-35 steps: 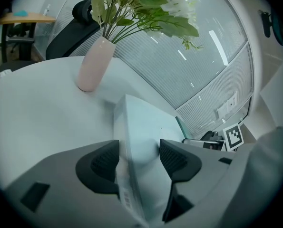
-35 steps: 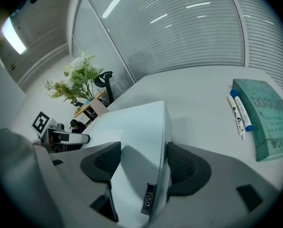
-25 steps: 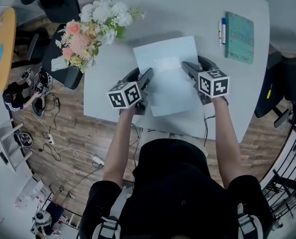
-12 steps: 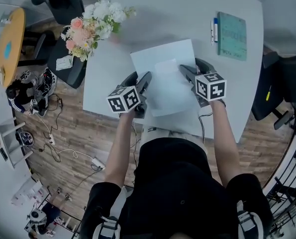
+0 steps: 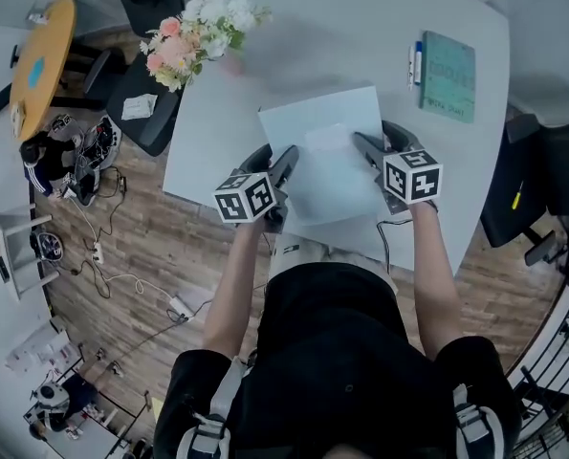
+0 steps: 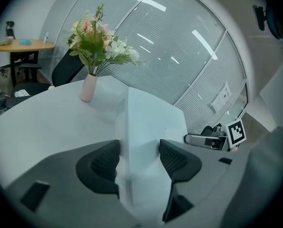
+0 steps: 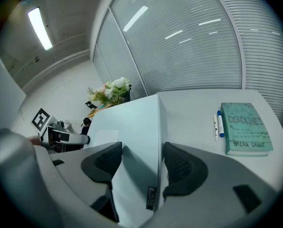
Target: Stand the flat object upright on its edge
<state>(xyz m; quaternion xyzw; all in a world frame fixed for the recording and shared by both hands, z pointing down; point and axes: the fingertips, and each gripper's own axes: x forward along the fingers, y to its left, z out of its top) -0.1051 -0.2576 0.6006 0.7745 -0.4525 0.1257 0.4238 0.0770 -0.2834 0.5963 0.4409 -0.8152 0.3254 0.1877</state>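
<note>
Matt flat object (image 5: 324,161), smooth table (image 5: 361,27)

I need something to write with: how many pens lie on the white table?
2: a white pen and a blue pen, side by side just left of the teal book. The pale blue flat panel may hide more.

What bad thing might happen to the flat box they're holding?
1. The flat box is pinched only at its two sides, by the left hand-held gripper and the right hand-held gripper. It might slip out and slap onto the table.
2. Set on its thin edge, it may tip over. The flowers or the book and pens might get bumped.
</note>
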